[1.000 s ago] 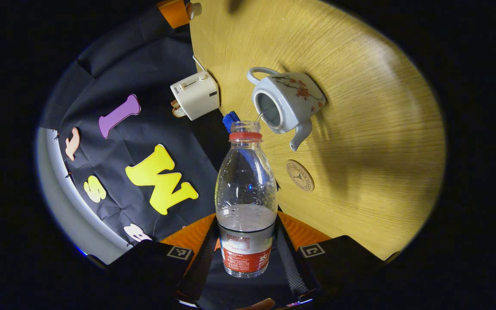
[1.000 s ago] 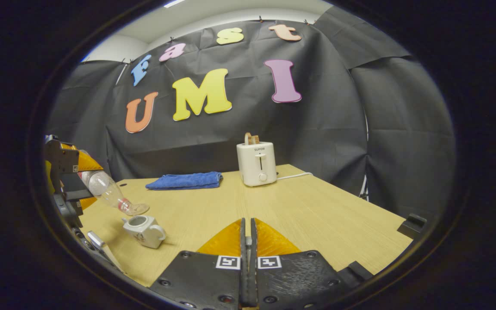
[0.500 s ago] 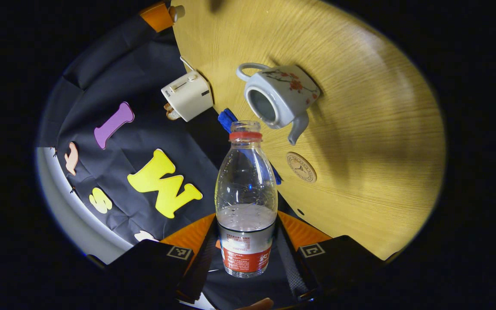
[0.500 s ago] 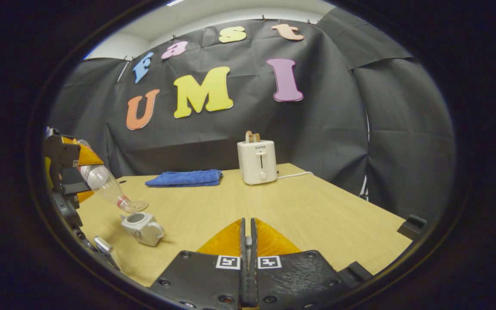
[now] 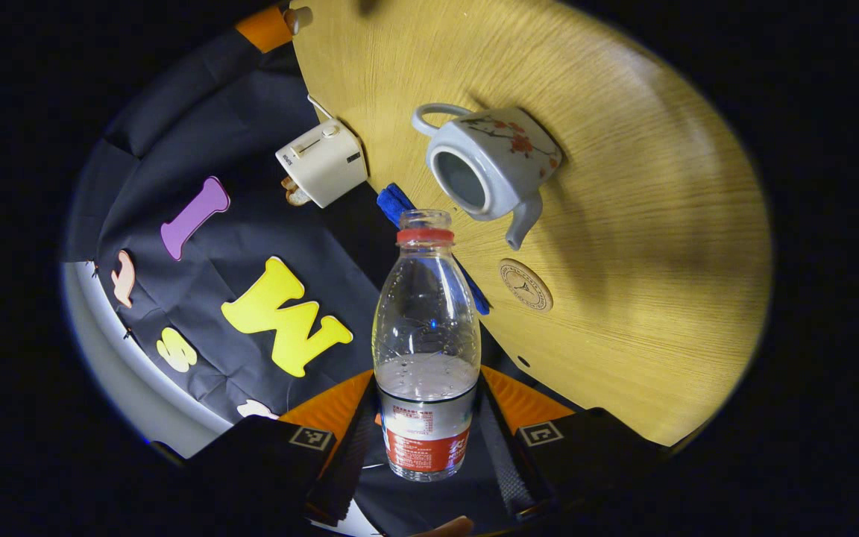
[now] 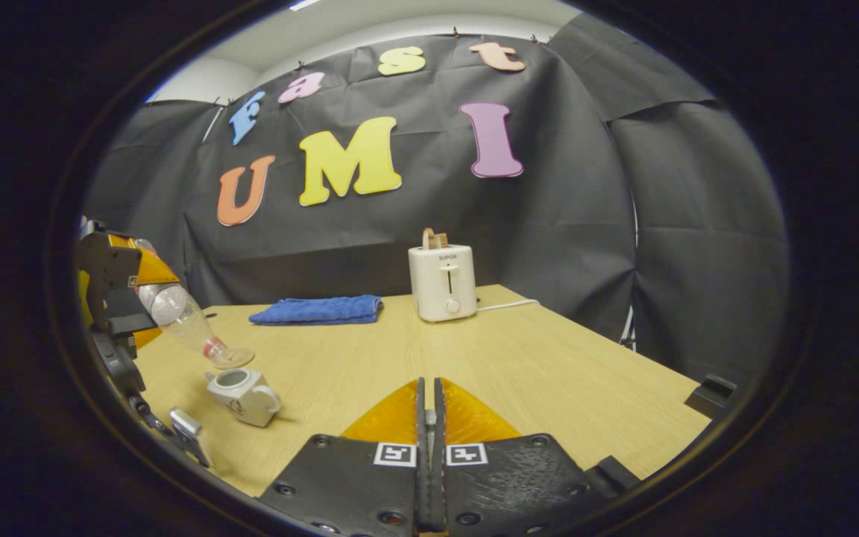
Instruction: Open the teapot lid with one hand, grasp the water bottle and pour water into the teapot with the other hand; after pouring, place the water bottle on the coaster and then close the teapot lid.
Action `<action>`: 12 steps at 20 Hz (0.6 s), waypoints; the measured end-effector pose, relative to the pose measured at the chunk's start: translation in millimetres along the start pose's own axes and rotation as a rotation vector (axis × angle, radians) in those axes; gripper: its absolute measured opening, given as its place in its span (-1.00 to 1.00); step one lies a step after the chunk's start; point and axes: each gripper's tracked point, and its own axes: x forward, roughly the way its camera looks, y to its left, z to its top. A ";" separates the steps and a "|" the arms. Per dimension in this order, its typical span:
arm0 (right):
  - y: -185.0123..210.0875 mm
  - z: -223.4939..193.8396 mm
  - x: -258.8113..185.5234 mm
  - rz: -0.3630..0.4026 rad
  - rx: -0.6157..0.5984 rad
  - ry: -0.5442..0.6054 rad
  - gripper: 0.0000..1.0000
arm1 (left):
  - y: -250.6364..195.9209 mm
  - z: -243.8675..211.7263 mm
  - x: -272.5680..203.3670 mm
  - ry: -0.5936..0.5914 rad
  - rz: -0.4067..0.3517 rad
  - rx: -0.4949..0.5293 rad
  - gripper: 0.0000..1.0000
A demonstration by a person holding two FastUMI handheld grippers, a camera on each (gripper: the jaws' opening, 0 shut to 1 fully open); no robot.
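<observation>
Between the two fingers of the left hand-held gripper [image 5: 427, 440], the water bottle [image 5: 426, 350] is sitting clamped at its labelled lower part, both fingers pressing on its sides. It has no cap on, and some water is lying in its lower part. In the right gripper view the same bottle [image 6: 185, 322] is hanging tilted, neck down, with its open mouth above and just beside the teapot [image 6: 243, 394].

The teapot [image 5: 491, 165] is standing on the desk [image 5: 646, 246] with its lid off and its round opening showing; in the left gripper view the opening is lying just past the bottle's mouth, a little to one side of it. The handle is pointing away from the bottle and the spout toward the round coaster [image 5: 525, 284], which is lying flat on the desk just beside the spout, apart from the pot.

Farther out, a folded blue cloth [image 6: 318, 310] is lying at the back of the desk, and a white toaster [image 6: 442, 282] with bread in its slot is standing near it, its cord trailing off over the desk.

The right hand-held gripper [image 6: 429, 455] is hanging above the near part of the desk, well apart from the teapot, its fingers closed against each other; I cannot tell whether anything is pinched between them.
</observation>
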 end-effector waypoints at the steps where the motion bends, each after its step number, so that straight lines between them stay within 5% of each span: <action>1: 0.1 0.4 -0.5 0.000 -0.001 -0.001 -0.99 | 1.0 1.1 0.6 -0.002 0.000 0.001 0.51; 9: 0.3 -1.2 0.0 0.000 -0.008 0.003 -0.99 | 0.9 7.3 -0.3 -0.029 0.003 -0.011 0.51; 12: 0.5 -1.1 -0.2 -0.003 -0.011 0.002 -1.00 | -11.3 11.8 4.3 -0.087 -0.039 -0.133 0.51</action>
